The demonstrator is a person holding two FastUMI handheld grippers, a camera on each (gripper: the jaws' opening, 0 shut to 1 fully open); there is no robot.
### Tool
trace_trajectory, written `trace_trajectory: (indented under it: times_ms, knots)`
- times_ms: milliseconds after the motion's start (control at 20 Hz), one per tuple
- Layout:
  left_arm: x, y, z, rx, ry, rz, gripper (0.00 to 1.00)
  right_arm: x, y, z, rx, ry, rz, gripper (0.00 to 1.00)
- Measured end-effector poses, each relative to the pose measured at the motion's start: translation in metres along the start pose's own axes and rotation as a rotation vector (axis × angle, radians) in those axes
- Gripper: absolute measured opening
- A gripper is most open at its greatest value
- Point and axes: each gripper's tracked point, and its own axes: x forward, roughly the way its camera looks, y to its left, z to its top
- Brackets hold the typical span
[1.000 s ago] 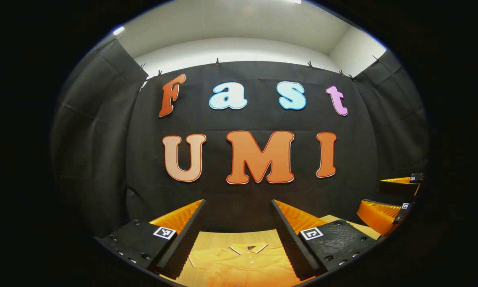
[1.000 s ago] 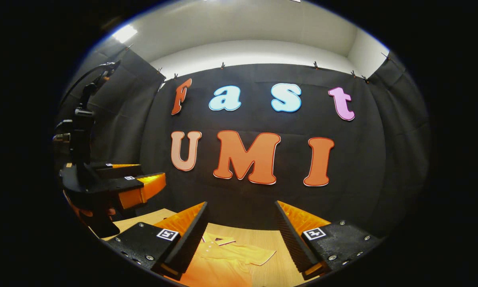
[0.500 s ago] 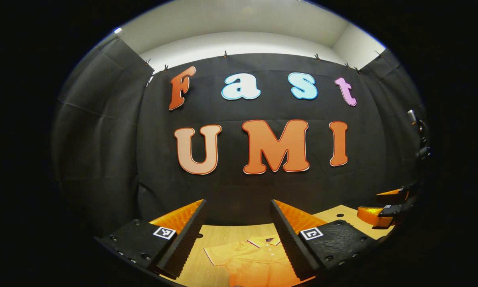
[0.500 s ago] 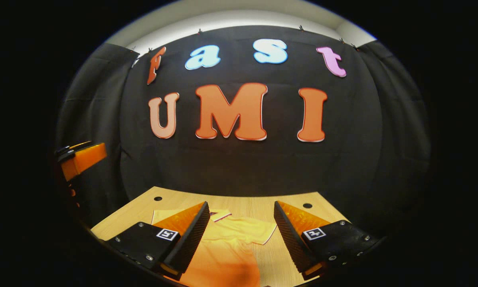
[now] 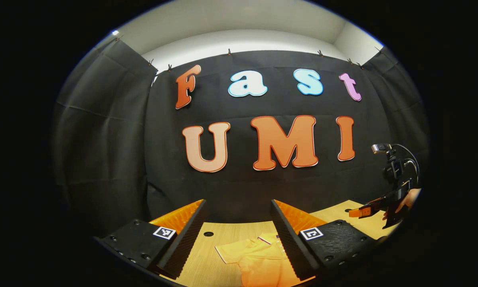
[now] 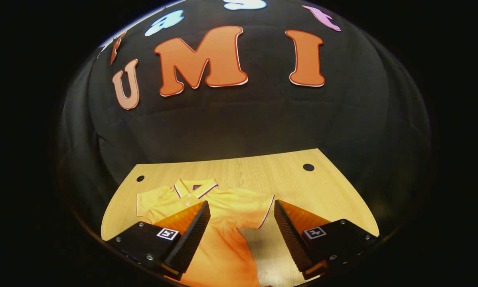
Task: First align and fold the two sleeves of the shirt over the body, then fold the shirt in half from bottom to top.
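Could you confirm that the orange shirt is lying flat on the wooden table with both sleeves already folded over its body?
Not quite: the shirt lies flat on the wooden table, but the sleeves are still spread out, as the right gripper view shows.

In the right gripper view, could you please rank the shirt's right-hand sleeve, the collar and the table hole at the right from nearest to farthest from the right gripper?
1. Sleeve: spread flat between the open fingers of the right gripper.
2. Collar: farther back, to the left.
3. Table hole: farthest, near the table's back edge, right side.
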Motion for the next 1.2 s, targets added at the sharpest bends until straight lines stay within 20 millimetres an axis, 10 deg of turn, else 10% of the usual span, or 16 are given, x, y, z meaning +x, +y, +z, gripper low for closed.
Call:
trace_trajectory:
  times_ms: [700, 1200]
  knots:
    - [0.024, 0.016, -0.045, -0.017, 0.139, 0.116, 0.98, 0.147, -0.044, -0.092, 0.113, 0.51, -0.041, 0.92]
    - [0.041, 0.01, -0.075, -0.008, 0.246, 0.13, 0.98, 0.202, -0.062, -0.142, 0.222, 0.733, -0.111, 0.77]
